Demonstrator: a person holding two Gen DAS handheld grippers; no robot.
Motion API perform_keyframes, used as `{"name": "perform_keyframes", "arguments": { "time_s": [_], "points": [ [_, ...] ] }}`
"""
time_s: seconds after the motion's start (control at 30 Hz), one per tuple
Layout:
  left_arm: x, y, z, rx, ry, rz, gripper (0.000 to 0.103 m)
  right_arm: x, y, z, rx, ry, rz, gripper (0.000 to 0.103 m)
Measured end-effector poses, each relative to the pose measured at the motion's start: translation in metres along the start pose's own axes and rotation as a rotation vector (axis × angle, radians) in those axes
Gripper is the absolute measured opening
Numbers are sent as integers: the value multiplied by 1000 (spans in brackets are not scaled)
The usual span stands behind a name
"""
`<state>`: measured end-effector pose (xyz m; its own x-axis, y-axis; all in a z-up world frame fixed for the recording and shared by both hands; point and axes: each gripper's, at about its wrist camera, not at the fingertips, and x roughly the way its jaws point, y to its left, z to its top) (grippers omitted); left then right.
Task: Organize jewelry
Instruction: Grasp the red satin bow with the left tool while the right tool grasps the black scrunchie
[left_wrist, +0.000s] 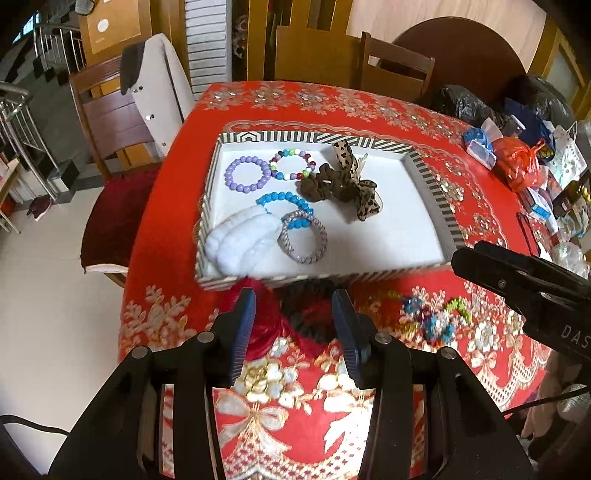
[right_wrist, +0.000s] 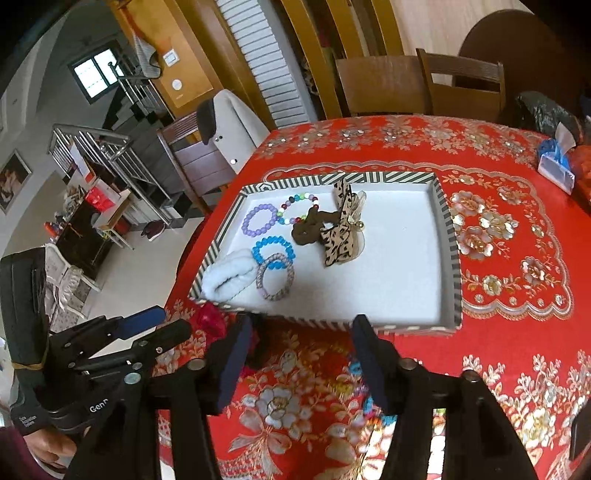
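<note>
A striped tray (left_wrist: 432, 184) (right_wrist: 448, 236) on the red tablecloth holds a purple bead bracelet (left_wrist: 247, 173), a multicolour bead bracelet (left_wrist: 291, 164), a blue bead bracelet (left_wrist: 284, 201), a grey braided hair tie (left_wrist: 303, 236), a white fluffy scrunchie (left_wrist: 240, 240) and a brown scrunchie with a leopard bow (left_wrist: 340, 184). My left gripper (left_wrist: 293, 317) is open just in front of the tray, above a dark hair tie (left_wrist: 310, 295) and a red scrunchie (left_wrist: 258, 306). My right gripper (right_wrist: 301, 350) is open over the cloth, near a colourful bead bracelet (left_wrist: 436, 314).
Bags and small boxes (left_wrist: 524, 166) crowd the table's right side. A tissue pack (right_wrist: 556, 166) lies at the far right. Wooden chairs (left_wrist: 395, 70) stand behind the table, and one with a coat (left_wrist: 147, 99) at the left.
</note>
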<state>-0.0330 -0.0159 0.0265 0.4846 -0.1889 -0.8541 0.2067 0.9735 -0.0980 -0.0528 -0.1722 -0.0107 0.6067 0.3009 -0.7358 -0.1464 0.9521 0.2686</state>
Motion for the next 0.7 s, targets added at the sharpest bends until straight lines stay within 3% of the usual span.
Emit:
{"name": "perform_keyframes", "arguments": {
  "time_s": [0.27, 0.43, 0.53, 0.7],
  "points": [
    [-22, 10, -20, -6, -28, 9, 42, -18, 7, -31, -19, -9, -22, 57],
    [-26, 37, -27, -101, 0, -38, 44, -20, -4, -57, 0, 18, -52, 57],
    [-26, 53, -31, -157, 7, -43, 54, -18, -14, -73, 28, 38, -61, 57],
    [-23, 62, -38, -178, 20, -45, 54, -18, -21, -86, 52, 49, -58, 57]
  ]
}}
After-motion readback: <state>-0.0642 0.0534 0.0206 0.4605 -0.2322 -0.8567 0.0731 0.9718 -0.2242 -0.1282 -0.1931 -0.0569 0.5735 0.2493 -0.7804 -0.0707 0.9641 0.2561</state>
